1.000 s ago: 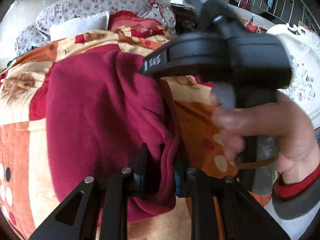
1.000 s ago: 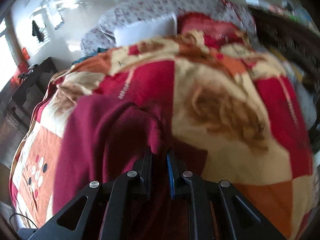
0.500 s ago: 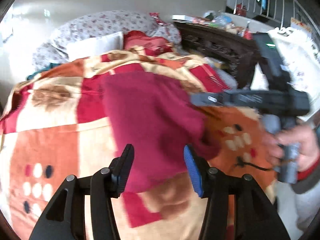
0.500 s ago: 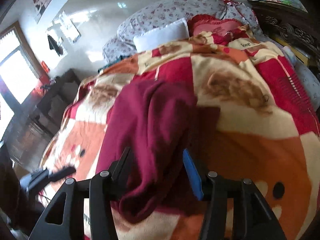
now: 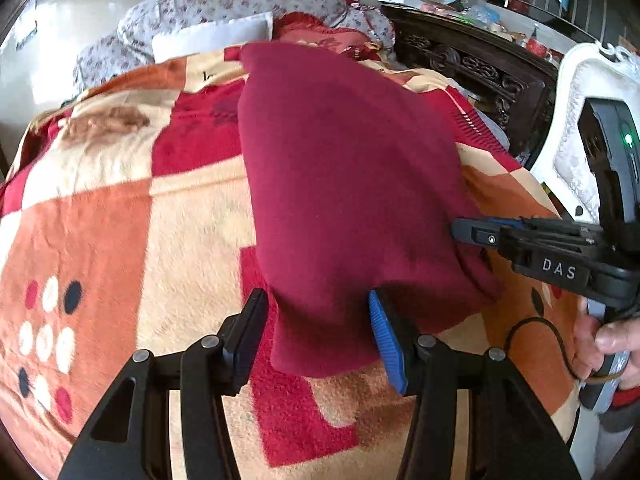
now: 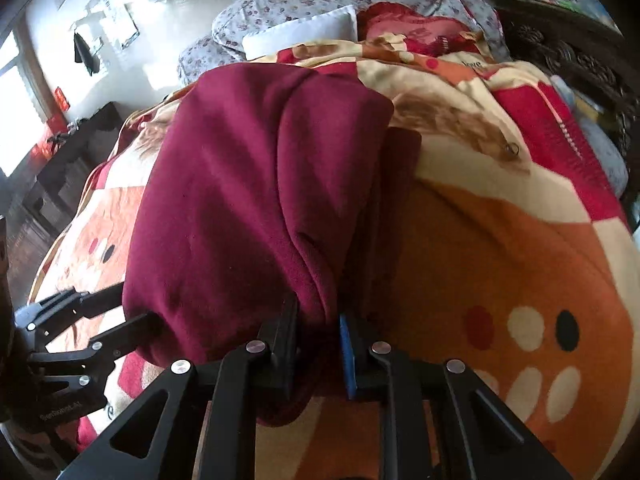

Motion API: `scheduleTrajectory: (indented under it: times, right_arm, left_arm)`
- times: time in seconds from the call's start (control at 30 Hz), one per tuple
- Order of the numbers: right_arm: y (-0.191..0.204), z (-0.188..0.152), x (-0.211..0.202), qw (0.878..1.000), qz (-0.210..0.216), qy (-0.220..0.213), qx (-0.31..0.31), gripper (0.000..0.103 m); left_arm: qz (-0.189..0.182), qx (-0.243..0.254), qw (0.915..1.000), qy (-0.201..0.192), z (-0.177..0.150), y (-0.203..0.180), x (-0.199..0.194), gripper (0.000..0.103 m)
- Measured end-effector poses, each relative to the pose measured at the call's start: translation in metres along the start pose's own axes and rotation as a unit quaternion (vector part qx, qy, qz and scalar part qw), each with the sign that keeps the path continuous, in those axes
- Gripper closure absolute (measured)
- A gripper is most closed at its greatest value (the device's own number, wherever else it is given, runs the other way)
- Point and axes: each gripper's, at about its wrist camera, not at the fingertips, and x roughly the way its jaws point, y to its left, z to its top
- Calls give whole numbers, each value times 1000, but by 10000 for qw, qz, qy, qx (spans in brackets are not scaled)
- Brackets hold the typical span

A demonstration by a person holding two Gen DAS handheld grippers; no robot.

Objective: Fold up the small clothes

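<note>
to my right a dark carved headboard [image 5: 480, 68] and a white chair [image 5: 576, 128] close in the patterned blanket [image 5: 120, 240], while its left side lies open with pillows [image 5: 208, 36] at the far end. my left claw [image 5: 318, 334] stands released, the near hem of the maroon fleece garment [image 5: 344, 176] lying loose between its pads, and my right claw [image 6: 318, 346] has just been closing and is clenched on the garment's bunched near edge. the fleece is plain, thick, and doubled into a long mound across the blanket.
</note>
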Motion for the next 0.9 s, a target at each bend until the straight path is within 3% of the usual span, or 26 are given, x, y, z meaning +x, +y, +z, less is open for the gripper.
scheduleTrajectory:
  times: [0.17, 0.2, 0.23, 0.33, 0.43, 0.63, 0.9]
  right_arm:
    - [-8, 1, -22, 9980, 345, -177, 490, 74]
    - [-10, 1, -26, 9973, 402, -233, 577, 65]
    - [-11, 2, -29, 9966, 413, -308, 649, 50]
    - [-16, 5, -30, 9941, 401, -454, 897, 26]
    - [-24, 10, -21, 9906, 516, -429, 1190, 21]
    - [-36, 18, 1, 9857, 666, -384, 1502, 12]
    - [-40, 30, 36, 9827, 1102, -189, 1477, 7]
  left_arm:
    - [82, -9, 9999, -110, 0, 0, -11, 52]
    - [96, -8, 9999, -136, 0, 0, -14, 50]
    - [114, -21, 9998, -168, 2, 1, -18, 48]
    - [119, -160, 9993, -311, 8, 10, -26, 36]
    - [134, -354, 9984, -429, 14, 22, -30, 30]
    - [103, -531, 9979, -346, 26, 38, -16, 29]
    - [-712, -912, 9927, -339, 40, 51, 17, 11]
